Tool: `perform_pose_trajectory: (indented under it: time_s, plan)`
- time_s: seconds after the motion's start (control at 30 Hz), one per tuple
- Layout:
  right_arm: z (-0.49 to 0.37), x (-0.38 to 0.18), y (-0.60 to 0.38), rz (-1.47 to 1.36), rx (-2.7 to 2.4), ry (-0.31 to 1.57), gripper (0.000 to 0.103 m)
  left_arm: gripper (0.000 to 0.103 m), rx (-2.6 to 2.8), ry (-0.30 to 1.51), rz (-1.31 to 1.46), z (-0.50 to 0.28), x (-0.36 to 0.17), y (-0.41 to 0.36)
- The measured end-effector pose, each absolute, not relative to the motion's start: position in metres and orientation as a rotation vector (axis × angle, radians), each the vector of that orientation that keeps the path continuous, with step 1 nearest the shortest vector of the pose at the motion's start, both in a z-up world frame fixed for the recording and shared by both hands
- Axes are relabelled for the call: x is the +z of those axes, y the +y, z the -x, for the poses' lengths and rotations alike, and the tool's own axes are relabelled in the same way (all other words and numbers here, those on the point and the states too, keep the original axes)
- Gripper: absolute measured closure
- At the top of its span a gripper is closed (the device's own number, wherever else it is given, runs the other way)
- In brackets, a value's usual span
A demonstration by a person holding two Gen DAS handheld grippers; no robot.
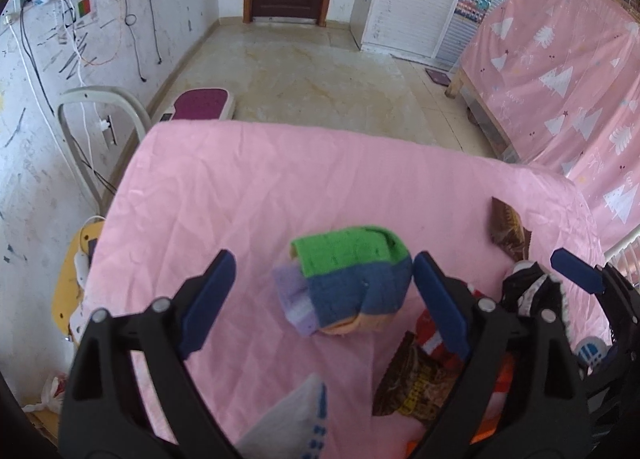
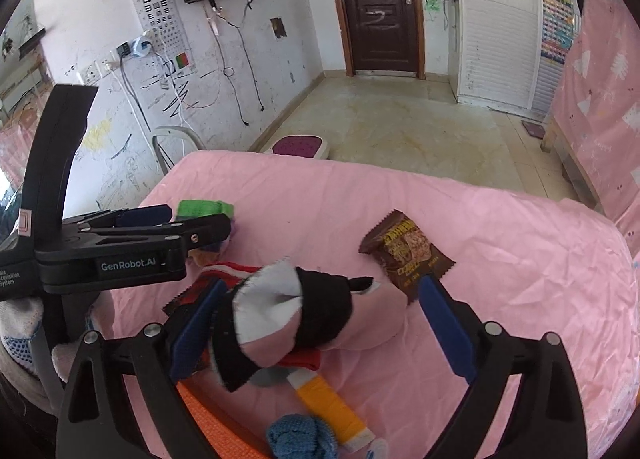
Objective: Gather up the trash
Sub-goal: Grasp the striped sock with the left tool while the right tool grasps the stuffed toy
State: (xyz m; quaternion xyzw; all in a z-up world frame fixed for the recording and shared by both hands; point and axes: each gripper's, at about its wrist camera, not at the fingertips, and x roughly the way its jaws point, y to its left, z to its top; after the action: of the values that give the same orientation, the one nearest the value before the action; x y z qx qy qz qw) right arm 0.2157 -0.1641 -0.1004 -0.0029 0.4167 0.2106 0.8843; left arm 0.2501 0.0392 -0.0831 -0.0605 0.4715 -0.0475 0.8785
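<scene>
My left gripper (image 1: 320, 299) is open around a rolled green, blue and purple sock (image 1: 348, 275) on the pink sheet (image 1: 240, 187), fingers apart on either side of it. My right gripper (image 2: 320, 323) is open over a black, white and pink sock (image 2: 288, 311). A brown snack wrapper (image 2: 408, 255) lies just beyond the right finger (image 2: 444, 323); it also shows in the left wrist view (image 1: 510, 231). A second brown wrapper (image 1: 416, 383) and a red wrapper (image 1: 430, 335) lie by my left gripper's right finger. The left gripper shows in the right wrist view (image 2: 188, 223).
An orange-banded sock (image 2: 332, 407), a blue sock ball (image 2: 300, 435) and an orange item (image 2: 212, 419) lie near the front edge. A white and blue item (image 1: 296, 415) lies in front. A white chair (image 1: 100, 119) stands left of the bed; a pink-draped bunk (image 1: 560, 71) at right.
</scene>
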Motion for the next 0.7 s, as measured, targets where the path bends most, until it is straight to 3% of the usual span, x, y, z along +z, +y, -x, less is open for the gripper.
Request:
perform_pose_trajectory:
  time_s: [0.07,0.13,0.17,0.23,0.33,0.53,0.7]
  plan:
    - [-0.218,-0.104,-0.168,-0.026,0.453,0.886,0.017,0.023,-0.119,0.997,0.114,-0.251,-0.087,0.036]
    - [-0.220,-0.106,-0.171,-0.046,0.452,0.898,0.017,0.041,-0.137,1.013,0.103,-0.251,-0.090,0.033]
    - [-0.221,-0.108,-0.173,-0.068,0.463,0.909,0.018,0.043,-0.145,1.018,0.100,-0.251,-0.092,0.032]
    - [-0.221,-0.108,-0.176,-0.094,0.474,0.915,0.029,0.054,-0.144,1.014,0.081,-0.250,-0.093,0.030]
    - [-0.216,-0.104,-0.180,-0.104,0.485,0.898,0.042,0.061,-0.142,1.010,0.084,-0.248,-0.093,0.030]
    - [-0.207,-0.096,-0.188,-0.115,0.498,0.876,0.052,0.066,-0.119,0.981,0.096,-0.239,-0.084,0.031]
    - [-0.197,-0.086,-0.201,-0.145,0.511,0.844,0.053,0.066,-0.105,0.950,0.098,-0.229,-0.067,0.031]
